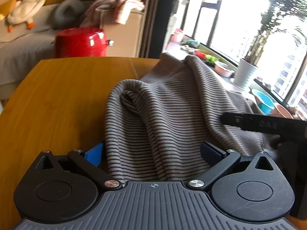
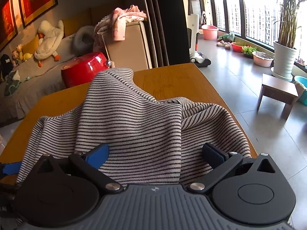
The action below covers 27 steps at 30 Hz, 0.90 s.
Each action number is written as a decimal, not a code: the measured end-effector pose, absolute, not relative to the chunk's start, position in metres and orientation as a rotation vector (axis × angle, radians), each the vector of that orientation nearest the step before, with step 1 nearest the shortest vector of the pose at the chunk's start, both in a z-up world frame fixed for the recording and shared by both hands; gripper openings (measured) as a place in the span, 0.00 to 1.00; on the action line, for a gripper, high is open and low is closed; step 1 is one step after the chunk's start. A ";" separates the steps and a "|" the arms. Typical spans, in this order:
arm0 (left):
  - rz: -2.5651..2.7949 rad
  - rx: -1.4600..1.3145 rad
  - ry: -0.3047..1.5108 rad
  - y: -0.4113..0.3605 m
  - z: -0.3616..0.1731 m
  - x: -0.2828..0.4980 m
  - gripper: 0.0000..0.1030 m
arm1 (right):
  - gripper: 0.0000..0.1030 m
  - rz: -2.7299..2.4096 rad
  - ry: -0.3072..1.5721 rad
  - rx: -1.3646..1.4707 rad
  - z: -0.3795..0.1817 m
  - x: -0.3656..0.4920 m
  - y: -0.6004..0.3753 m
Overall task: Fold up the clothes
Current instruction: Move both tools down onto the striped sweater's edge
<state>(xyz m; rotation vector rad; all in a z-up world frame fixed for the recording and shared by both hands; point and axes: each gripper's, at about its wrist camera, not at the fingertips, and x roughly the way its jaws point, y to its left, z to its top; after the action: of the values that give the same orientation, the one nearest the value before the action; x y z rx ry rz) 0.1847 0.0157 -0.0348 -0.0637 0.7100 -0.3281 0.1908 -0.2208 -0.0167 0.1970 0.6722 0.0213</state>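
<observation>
A grey garment with thin dark stripes (image 1: 172, 105) lies bunched on the wooden table (image 1: 57, 95). My left gripper (image 1: 153, 153) is open, its blue fingers (image 1: 95, 154) wide apart, and a raised fold of the cloth fills the gap between them. In the right wrist view the same striped garment (image 2: 134, 124) spreads over the table (image 2: 172, 80). My right gripper (image 2: 155, 155) is open too, and the cloth lies between and under its fingers (image 2: 99, 155). Part of the right gripper's black body (image 1: 264, 124) shows at the right edge of the left wrist view.
The table's right edge (image 2: 226, 103) drops to a tiled floor with a small wooden stool (image 2: 278, 94). A red round container (image 2: 86, 71) and a sofa with a plush goose (image 2: 49, 38) stand beyond the far edge. Plant pots (image 2: 284, 59) and basins line the window.
</observation>
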 end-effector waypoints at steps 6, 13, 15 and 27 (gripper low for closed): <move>-0.335 -0.040 0.708 0.014 -0.035 0.177 1.00 | 1.00 0.027 0.668 0.267 -0.016 0.189 -0.229; -0.300 -0.021 0.720 0.036 -0.033 0.147 1.00 | 1.00 0.070 0.692 0.201 -0.016 0.163 -0.196; -0.290 -0.018 0.725 0.046 -0.032 0.130 1.00 | 1.00 0.102 0.695 0.189 -0.015 0.150 -0.187; -0.303 -0.152 0.775 0.095 -0.018 0.061 1.00 | 1.00 0.212 0.718 0.110 -0.007 0.060 -0.157</move>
<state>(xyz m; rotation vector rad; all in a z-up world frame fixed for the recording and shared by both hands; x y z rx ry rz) 0.0608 0.0955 -0.0182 -0.1516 0.7749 -0.3029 0.0601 -0.1569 -0.0066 0.1101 0.7180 0.2125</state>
